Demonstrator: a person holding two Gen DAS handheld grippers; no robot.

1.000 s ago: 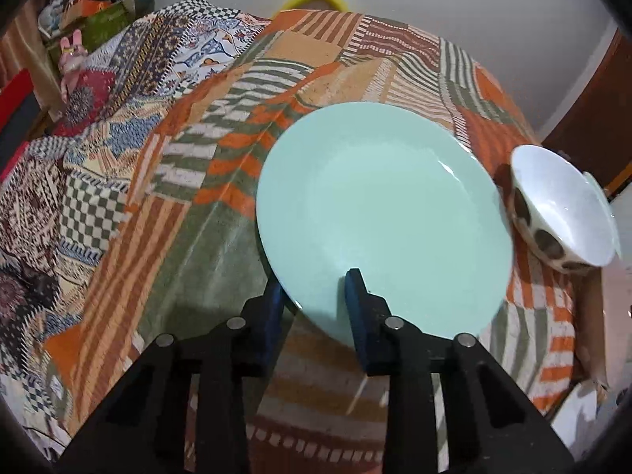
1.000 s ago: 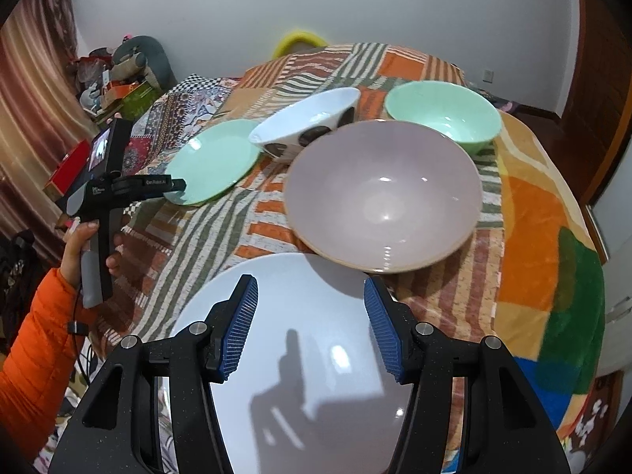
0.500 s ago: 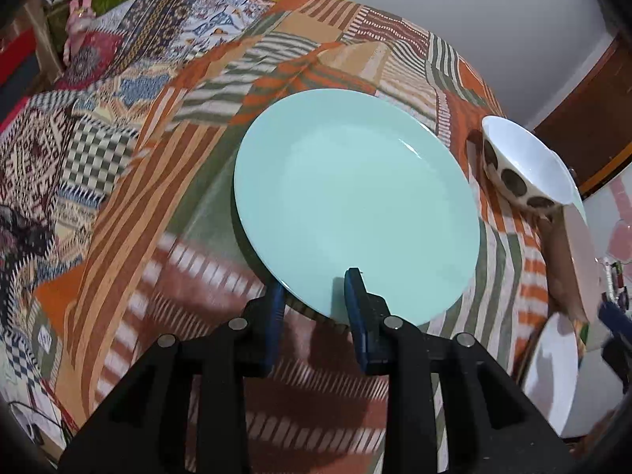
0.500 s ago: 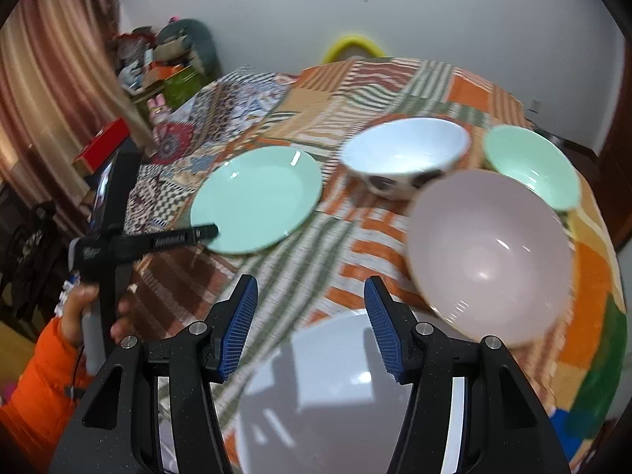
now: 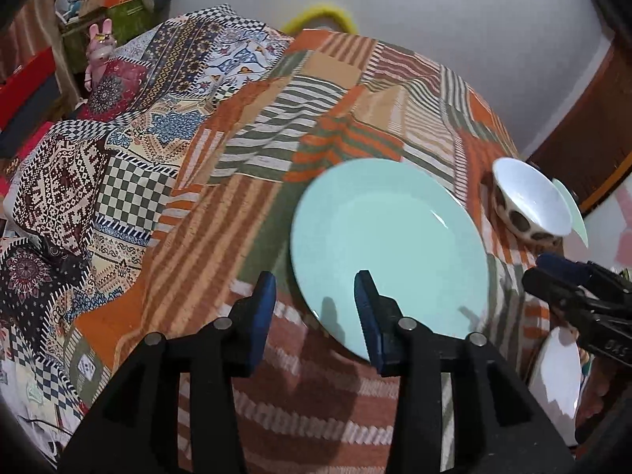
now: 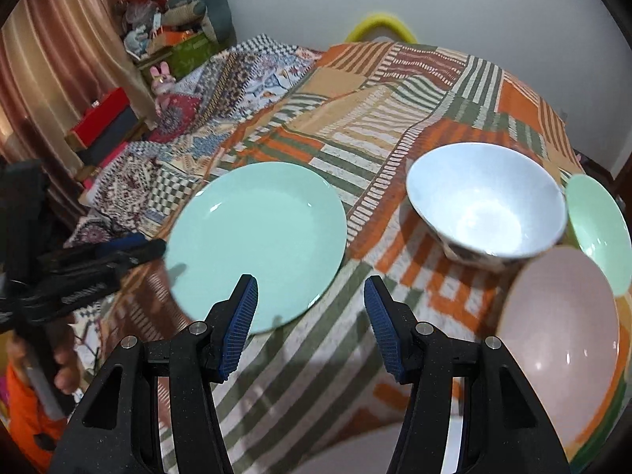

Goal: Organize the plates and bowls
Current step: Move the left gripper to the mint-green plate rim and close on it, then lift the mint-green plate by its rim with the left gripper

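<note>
mint plate (image 5: 389, 249) empty between opening left hand-held gripper (image 5: 314, 296) jaws, right hand-held gripper (image 6: 310, 308) released, white bowl (image 6: 486, 205) empty

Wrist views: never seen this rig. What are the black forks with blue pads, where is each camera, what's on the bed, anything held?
No robot here: a person carries a handheld two-finger gripper in each hand, and each gripper has a fisheye camera looking forward along its own fingers.

In the left wrist view, the left gripper is at the bottom. Its jaws are opening, with the near rim of the mint plate between the pads, which no longer press on it. The right gripper is open and empty, hovering over the patchwork cover.

Each camera also catches the other tool at its edge.

On the cover: the mint plate, a white bowl with dark spots, a pale green bowl and a large pinkish bowl. A white plate shows at the right edge of the left view.
</note>
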